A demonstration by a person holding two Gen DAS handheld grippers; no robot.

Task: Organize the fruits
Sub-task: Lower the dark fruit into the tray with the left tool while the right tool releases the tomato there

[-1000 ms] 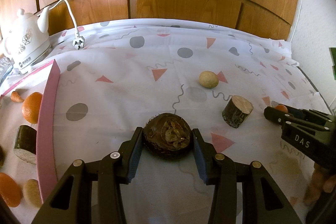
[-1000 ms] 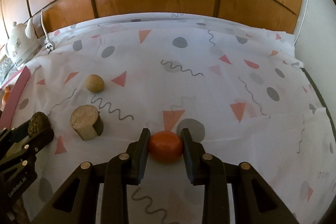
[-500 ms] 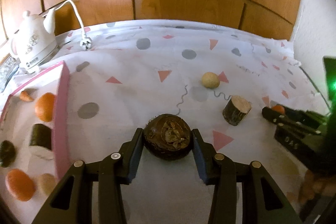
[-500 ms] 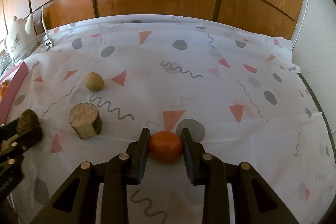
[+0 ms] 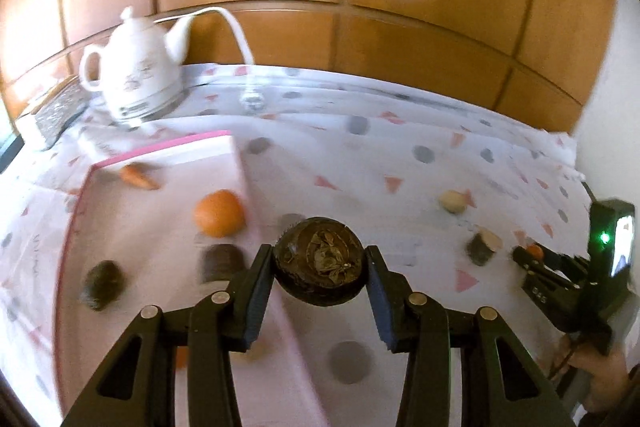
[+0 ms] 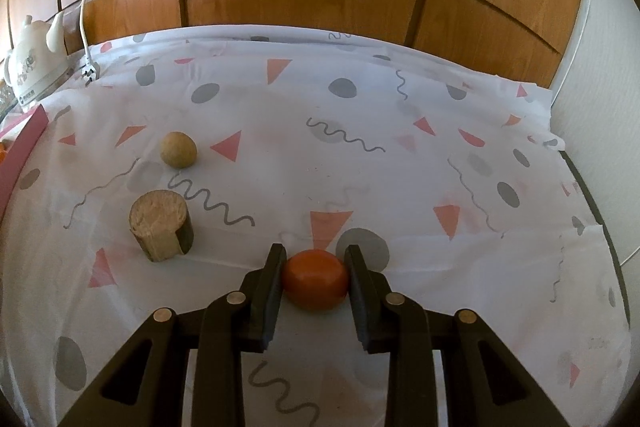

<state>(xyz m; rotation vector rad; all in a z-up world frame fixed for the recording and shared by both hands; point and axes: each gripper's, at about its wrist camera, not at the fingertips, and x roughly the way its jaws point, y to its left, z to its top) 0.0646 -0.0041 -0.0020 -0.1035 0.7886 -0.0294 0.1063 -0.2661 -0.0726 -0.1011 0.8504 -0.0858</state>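
My left gripper (image 5: 320,269) is shut on a dark brown round fruit (image 5: 320,261) and holds it above the right wall of a pink-rimmed tray (image 5: 168,149). Inside the tray lie an orange (image 5: 219,213), a small orange piece (image 5: 138,177) and two dark fruits (image 5: 222,261). My right gripper (image 6: 315,279) is shut on a small orange fruit (image 6: 315,279) resting on the patterned cloth. A tan round fruit (image 6: 178,155) and a cut log-shaped piece (image 6: 160,225) sit on the cloth to its left. In the left wrist view the right gripper (image 5: 532,259) shows at far right.
A white kettle (image 5: 132,75) with its cord stands at the back left by the tray. Wooden panels close off the back, and a white wall (image 6: 592,99) runs along the right edge of the cloth. A person's hand (image 5: 596,391) holds the right tool.
My left gripper has risen and swung left with the dark fruit, bringing the tray's inside into view beneath it. The right gripper has stayed in place on the orange fruit.
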